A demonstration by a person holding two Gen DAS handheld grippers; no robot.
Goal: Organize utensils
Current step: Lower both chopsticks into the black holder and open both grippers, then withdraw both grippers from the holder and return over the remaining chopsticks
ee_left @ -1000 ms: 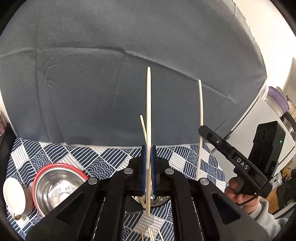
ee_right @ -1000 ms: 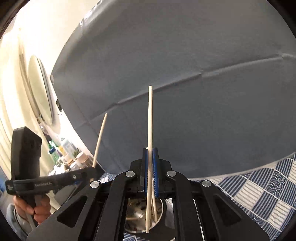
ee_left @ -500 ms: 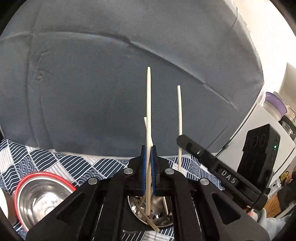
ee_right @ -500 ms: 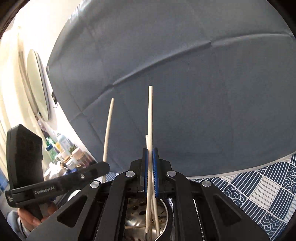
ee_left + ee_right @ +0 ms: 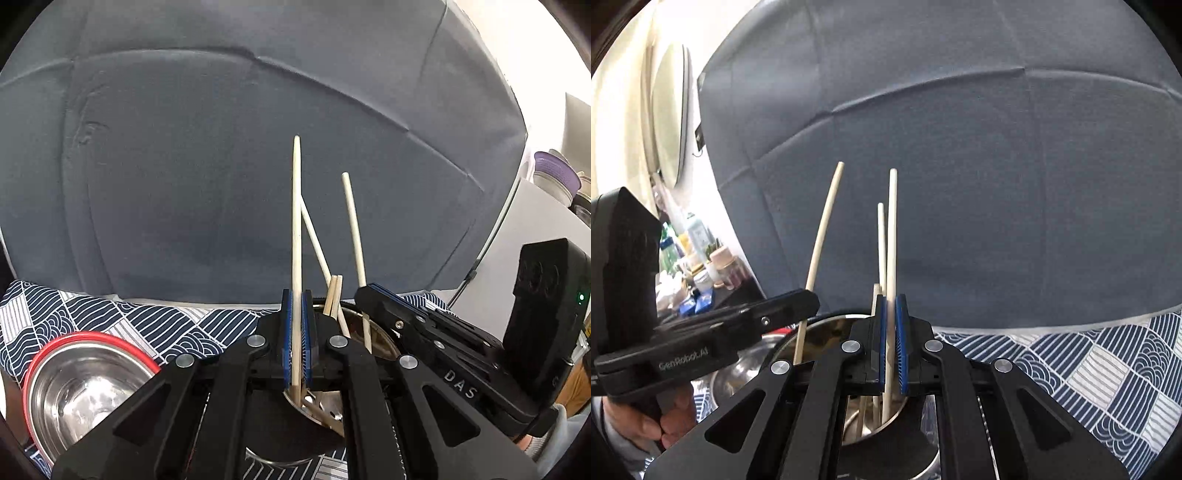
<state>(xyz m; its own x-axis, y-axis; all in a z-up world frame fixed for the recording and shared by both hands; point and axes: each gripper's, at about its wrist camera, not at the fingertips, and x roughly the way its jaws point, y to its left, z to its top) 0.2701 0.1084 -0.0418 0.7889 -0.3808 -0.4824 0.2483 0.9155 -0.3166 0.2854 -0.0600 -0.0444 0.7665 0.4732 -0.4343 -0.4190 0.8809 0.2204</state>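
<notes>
My left gripper (image 5: 296, 295) is shut on a pale wooden chopstick (image 5: 296, 221) held upright. Its lower end dips into the steel utensil holder (image 5: 380, 343) just below the fingers. My right gripper (image 5: 892, 297) is shut on a second upright chopstick (image 5: 892, 229), whose lower end is also inside the holder (image 5: 831, 332). Each gripper shows in the other's view: the right gripper (image 5: 364, 291) close on the right, the left gripper (image 5: 812, 299) close on the left. Several more chopsticks (image 5: 317, 243) lean in the holder.
A red-rimmed steel bowl (image 5: 74, 387) sits at the left on the blue patterned tablecloth (image 5: 147, 325). A grey cloth backdrop (image 5: 221, 147) hangs behind. There is a cluttered shelf of bottles (image 5: 698, 273) at far left and a white cabinet with purple-lidded jars (image 5: 554, 173) at far right.
Both grippers have come down with their chopsticks and drawn closer together. The holder now fills the space under the fingers, and both chopsticks' lower ends have gone into it.
</notes>
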